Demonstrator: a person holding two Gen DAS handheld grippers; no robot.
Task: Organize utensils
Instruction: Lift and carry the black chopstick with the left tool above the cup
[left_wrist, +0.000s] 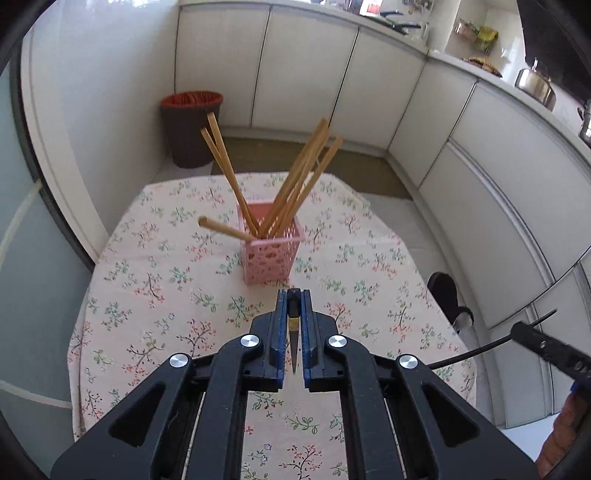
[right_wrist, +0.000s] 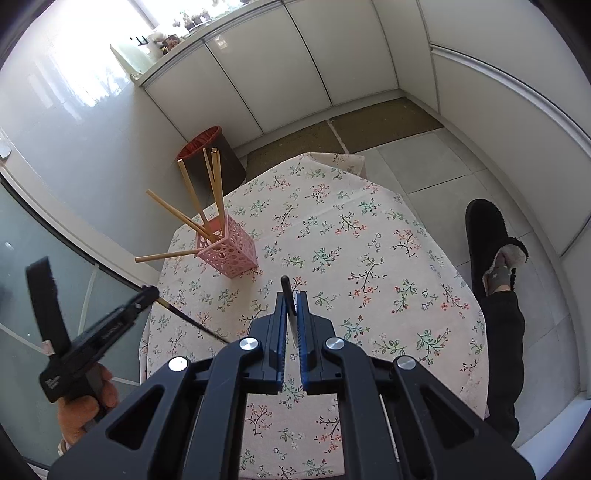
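Left wrist view
Left gripper (left_wrist: 294, 295): jaws pinched on 1 dark chopstick (left_wrist: 293, 325); its blunt end sits at the fingertips and its tapered tip runs back toward the camera.
Basket (left_wrist: 271, 251): pink, perforated, upright on the floral cloth (left_wrist: 147, 295), ahead of the gripper and apart from it.
Wooden chopsticks (left_wrist: 295, 184): about 7 fan out of the basket, 1 lying low over its left rim.
Bin (left_wrist: 190, 129): on the floor past the table's far edge.

Right wrist view
Right gripper (right_wrist: 291, 299): jaws pinched on a 2nd dark stick (right_wrist: 287, 291), its rounded end poking up past the fingertips.
Left gripper, seen from here (right_wrist: 149, 293): held off the table's left edge in a hand (right_wrist: 85, 406), its chopstick slanting down toward the cloth.
Basket (right_wrist: 229, 251): ahead and to the left, near the cloth's edge.

Step
Step in hand: as I judge it, both dark sticks are picked up and neither is in the basket yet.
Next move: carry each over the basket mouth, tip it steeply enough to slip between the wooden sticks, then let go.
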